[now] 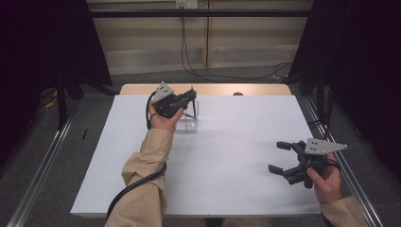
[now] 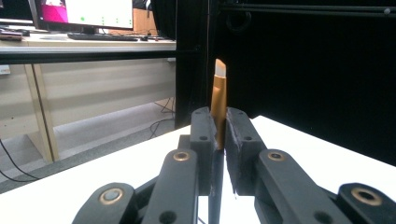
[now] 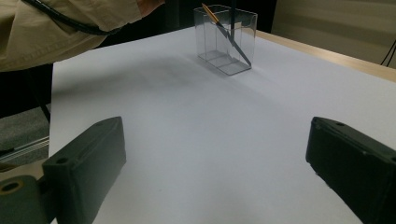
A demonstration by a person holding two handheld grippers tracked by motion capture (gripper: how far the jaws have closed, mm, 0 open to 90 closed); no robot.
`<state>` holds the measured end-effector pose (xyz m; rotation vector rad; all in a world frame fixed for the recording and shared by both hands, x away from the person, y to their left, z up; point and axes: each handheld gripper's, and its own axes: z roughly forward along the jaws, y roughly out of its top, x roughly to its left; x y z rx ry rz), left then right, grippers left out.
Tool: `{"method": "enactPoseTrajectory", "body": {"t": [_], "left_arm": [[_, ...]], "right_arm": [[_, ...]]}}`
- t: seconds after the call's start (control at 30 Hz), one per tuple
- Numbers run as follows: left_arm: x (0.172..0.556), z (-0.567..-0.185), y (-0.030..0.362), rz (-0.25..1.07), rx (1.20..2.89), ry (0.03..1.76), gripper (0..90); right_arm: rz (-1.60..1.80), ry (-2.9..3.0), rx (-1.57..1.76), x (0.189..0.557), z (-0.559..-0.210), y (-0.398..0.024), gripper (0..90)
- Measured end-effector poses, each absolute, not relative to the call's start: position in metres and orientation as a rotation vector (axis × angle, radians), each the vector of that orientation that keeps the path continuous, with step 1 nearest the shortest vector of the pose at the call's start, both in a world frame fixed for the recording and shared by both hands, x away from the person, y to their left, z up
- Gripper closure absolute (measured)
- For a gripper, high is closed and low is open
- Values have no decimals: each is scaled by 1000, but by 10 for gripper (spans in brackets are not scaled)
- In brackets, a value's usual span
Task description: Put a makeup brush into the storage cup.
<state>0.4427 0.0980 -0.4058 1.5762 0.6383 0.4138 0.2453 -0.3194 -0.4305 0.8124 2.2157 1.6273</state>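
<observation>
Right gripper (image 1: 282,157): held open, jaws wide apart, near the white table's (image 1: 236,156) right edge.
Left gripper (image 1: 191,97): clenched on a slim orange-handled brush (image 2: 218,100).
Clear plastic box (image 3: 226,39): set near the far edge, brush leaning inside.

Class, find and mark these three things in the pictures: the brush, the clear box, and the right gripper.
brush (image 2: 218,105): left gripper view, on its gold ferrule above the jaws.
clear box (image 3: 243,32): right gripper view, on its near wall.
right gripper (image 1: 278,157): high view, midway between its open fingertips.
</observation>
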Motion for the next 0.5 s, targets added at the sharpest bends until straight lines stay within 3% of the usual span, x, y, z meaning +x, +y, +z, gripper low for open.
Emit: {"method": "enactPoseTrajectory", "body": {"t": [0.5], "left_arm": [[442, -409, 98, 408, 1590, 640, 818]], "right_arm": [[1620, 2190, 838, 246, -431, -321, 42]]}}
